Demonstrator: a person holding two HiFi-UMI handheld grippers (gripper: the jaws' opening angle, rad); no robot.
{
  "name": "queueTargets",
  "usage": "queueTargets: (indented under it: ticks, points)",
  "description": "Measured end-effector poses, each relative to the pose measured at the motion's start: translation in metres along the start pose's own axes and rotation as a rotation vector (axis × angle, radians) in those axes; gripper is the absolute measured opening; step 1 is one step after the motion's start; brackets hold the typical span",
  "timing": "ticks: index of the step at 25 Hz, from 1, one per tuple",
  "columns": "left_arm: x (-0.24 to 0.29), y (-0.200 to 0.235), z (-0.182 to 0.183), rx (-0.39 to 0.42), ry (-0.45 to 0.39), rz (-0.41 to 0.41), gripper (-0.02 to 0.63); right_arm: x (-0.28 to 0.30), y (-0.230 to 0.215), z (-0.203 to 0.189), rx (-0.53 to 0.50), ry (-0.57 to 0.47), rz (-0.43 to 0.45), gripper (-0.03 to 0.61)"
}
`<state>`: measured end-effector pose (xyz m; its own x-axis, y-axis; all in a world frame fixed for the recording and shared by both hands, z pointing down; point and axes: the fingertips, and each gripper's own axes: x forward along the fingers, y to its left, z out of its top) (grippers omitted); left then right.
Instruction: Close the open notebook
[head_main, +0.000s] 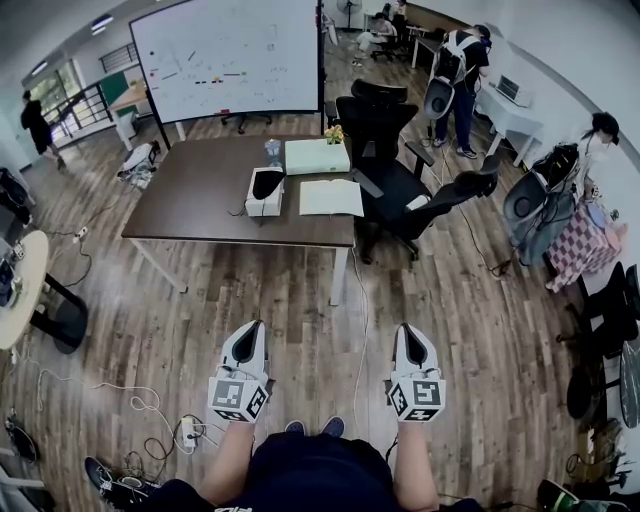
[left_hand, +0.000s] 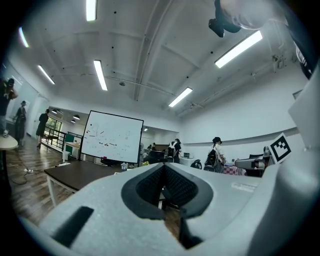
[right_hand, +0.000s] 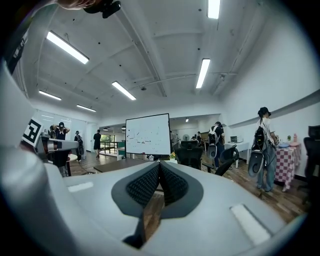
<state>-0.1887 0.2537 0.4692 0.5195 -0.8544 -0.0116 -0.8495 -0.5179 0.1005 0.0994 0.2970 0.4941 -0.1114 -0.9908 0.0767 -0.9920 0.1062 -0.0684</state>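
Observation:
The open notebook (head_main: 331, 197) lies flat with white pages up, near the right front edge of the dark table (head_main: 190, 205), well ahead of me. Both grippers hang low in front of my body, far short of the table and level. My left gripper (head_main: 250, 332) is shut with nothing between its jaws; in the left gripper view the black pads (left_hand: 150, 185) meet at the tip. My right gripper (head_main: 408, 332) is likewise shut and empty, its pads (right_hand: 142, 186) touching. In both gripper views the jaws hide the notebook.
On the table stand a white box (head_main: 317, 156), a white-and-black holder (head_main: 265, 190) and a small bottle (head_main: 273, 150). Black office chairs (head_main: 385, 150) crowd the table's right side. A whiteboard (head_main: 228, 55) stands behind. Cables (head_main: 150, 410) lie on the wooden floor at left. People stand at right.

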Motion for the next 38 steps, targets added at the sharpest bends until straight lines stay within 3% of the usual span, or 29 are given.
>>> queueTargets:
  ticks: [15,26,38]
  points:
    - [0.01,-0.029,-0.037,-0.012,0.049,-0.019,-0.006,-0.004,-0.01,-0.015,-0.032,0.011,0.037,0.003]
    - [0.046,-0.021,-0.02,0.025,-0.017,-0.036,-0.006,0.028,-0.017,-0.012,-0.041,-0.005,0.058,0.003]
    - [0.072,-0.016,-0.037,0.006,0.015,-0.038,-0.005,0.05,-0.028,-0.007,-0.041,-0.004,0.074,0.005]
